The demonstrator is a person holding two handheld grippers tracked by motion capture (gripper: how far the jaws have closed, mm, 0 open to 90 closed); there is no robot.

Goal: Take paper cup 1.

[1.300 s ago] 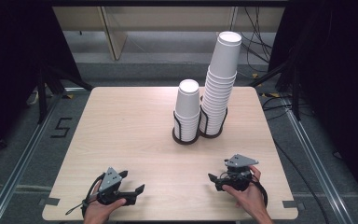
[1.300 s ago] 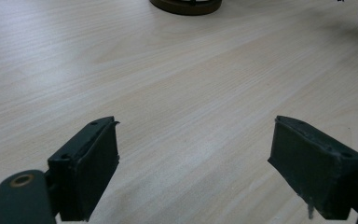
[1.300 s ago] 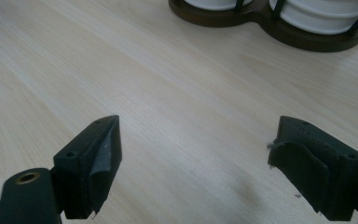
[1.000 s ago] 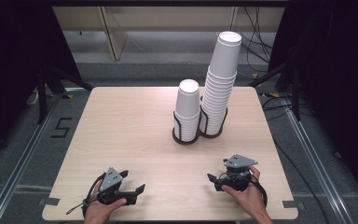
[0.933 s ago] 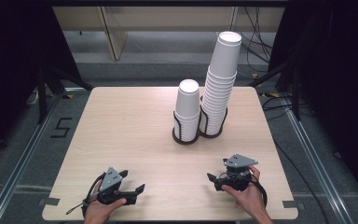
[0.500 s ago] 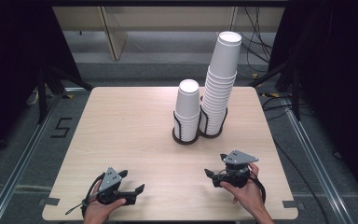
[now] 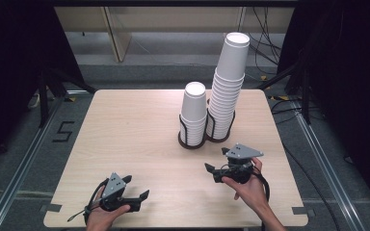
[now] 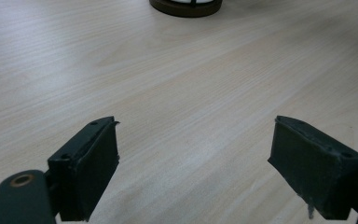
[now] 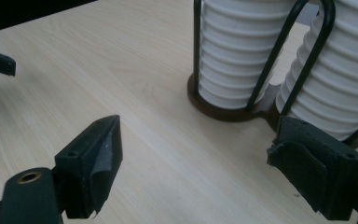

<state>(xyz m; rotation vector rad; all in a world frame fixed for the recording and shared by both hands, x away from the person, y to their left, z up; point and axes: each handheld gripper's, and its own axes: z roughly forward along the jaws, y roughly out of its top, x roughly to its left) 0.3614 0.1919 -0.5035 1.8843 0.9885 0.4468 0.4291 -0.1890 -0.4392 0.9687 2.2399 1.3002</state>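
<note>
**Both grippers open and empty, right one near the cup stacks**

In the high view we see the light wooden desk (image 7: 125, 139) filling the middle of the frame. Just right of its centre stand two stacks of white paper cups in a black wire holder (image 7: 192, 139) with round dark bases. The shorter cup stack (image 7: 194, 108) sits at the left of the pair, and the taller cup stack (image 7: 227, 91) rises just beside it to the right, its top reaching the upper part of the frame.

Our right gripper (image 7: 217, 166) lies in the lower right of the frame, held in the right hand (image 7: 248, 190), near the holder and just below it, not touching. In the right gripper view its jaws stand wide apart with only bare desk between them; the shorter stack and its wire hoop fill the upper middle of that frame, and the taller stack fills the upper right, partly behind the right-hand jaw. We hold nothing in it.

Our left gripper (image 7: 136, 188) rests in the lower left of the high view, held in the left hand (image 7: 103, 216), well apart from the cups. In the left gripper view its jaws are likewise spread wide over bare wood, holding nothing, and the edge of one dark base (image 8: 186, 6) shows at the top centre of that frame.
</note>
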